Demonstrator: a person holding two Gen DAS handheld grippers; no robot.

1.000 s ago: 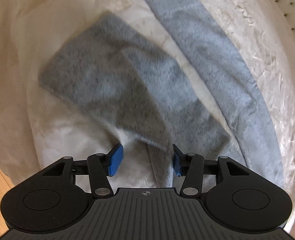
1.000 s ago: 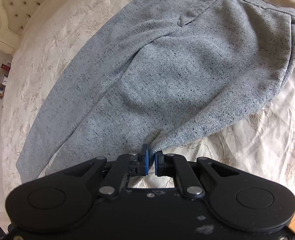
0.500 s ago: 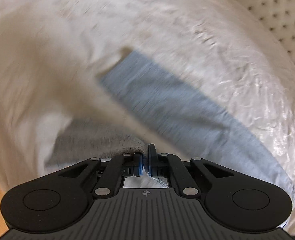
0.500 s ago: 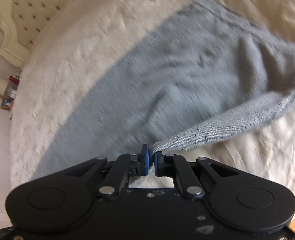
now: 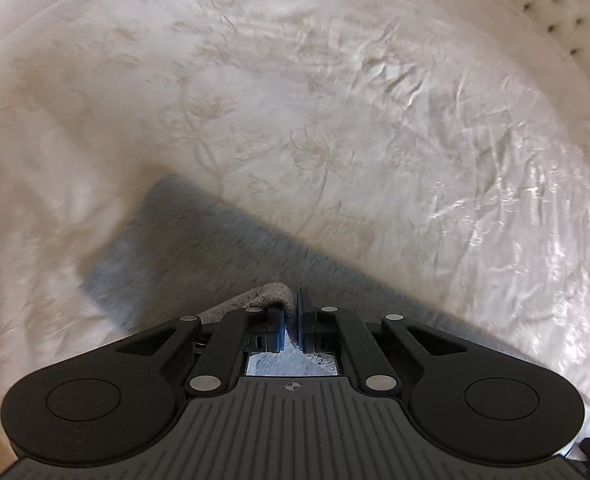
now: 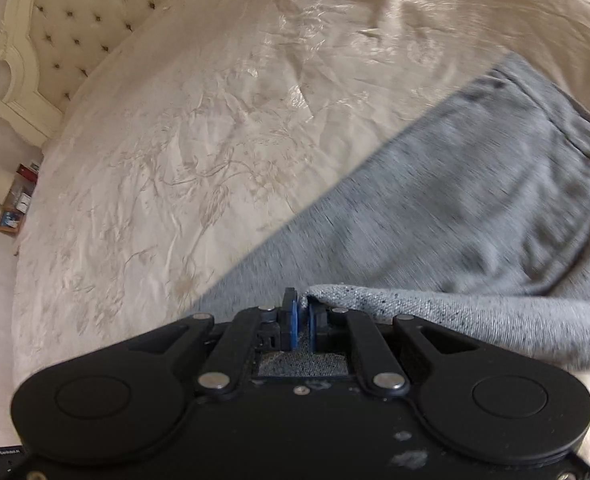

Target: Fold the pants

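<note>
Grey speckled pants (image 6: 475,200) lie on a cream embroidered bedspread (image 6: 183,152). My right gripper (image 6: 302,312) is shut on a fold of their fabric, which drapes off to the right over the rest of the pants; the waistband shows at the far right. In the left wrist view one pant leg (image 5: 199,248) lies flat just ahead of my left gripper (image 5: 291,304), which is shut on the hem of another grey piece of the pants. That view is blurred.
A tufted cream headboard (image 6: 67,28) stands at the far end of the bed and also shows as headboard (image 5: 567,20) at upper right. Small items sit on a bedside shelf (image 6: 15,200) to the left. Bedspread (image 5: 335,100) stretches ahead of both grippers.
The left gripper went from open to shut on the pant leg hem. Both grippers then carried their fabric across the bed, over the other leg; much more bare bedspread shows now.
</note>
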